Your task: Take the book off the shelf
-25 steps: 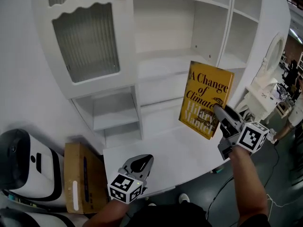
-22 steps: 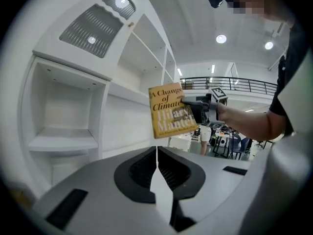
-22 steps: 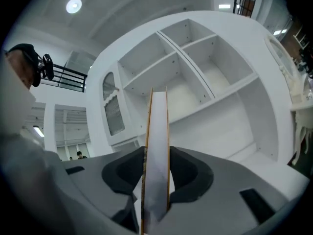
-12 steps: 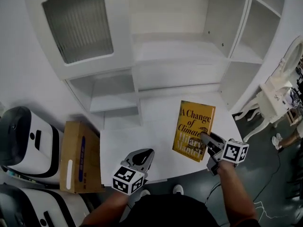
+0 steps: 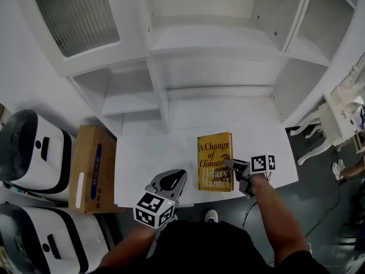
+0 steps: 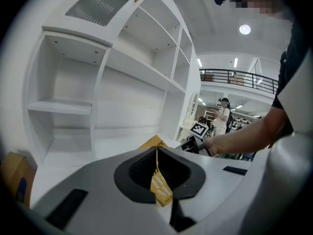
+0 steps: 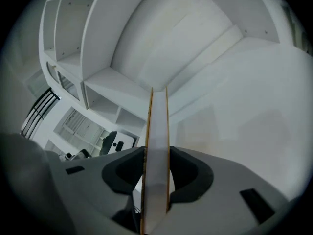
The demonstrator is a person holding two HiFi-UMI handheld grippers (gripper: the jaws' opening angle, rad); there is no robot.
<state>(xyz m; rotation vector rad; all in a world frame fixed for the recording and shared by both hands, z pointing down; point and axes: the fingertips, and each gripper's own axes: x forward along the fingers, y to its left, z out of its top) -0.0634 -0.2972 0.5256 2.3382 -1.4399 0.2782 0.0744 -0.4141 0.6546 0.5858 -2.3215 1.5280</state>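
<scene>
The right claw (image 5: pixel 231 165) pinches the yellow book (image 5: pixel 214 161) at its right edge, one pad pressed on each cover. The book is cover-up over the white desk (image 5: pixel 145 158), at that claw's 9 o'clock, with the shelf (image 5: pixel 217 44) off at 12 o'clock. Whether it touches the desk cannot be told. The left claw (image 5: pixel 173 180), pressed together and empty, hovers at the book's 8 o'clock.
</scene>
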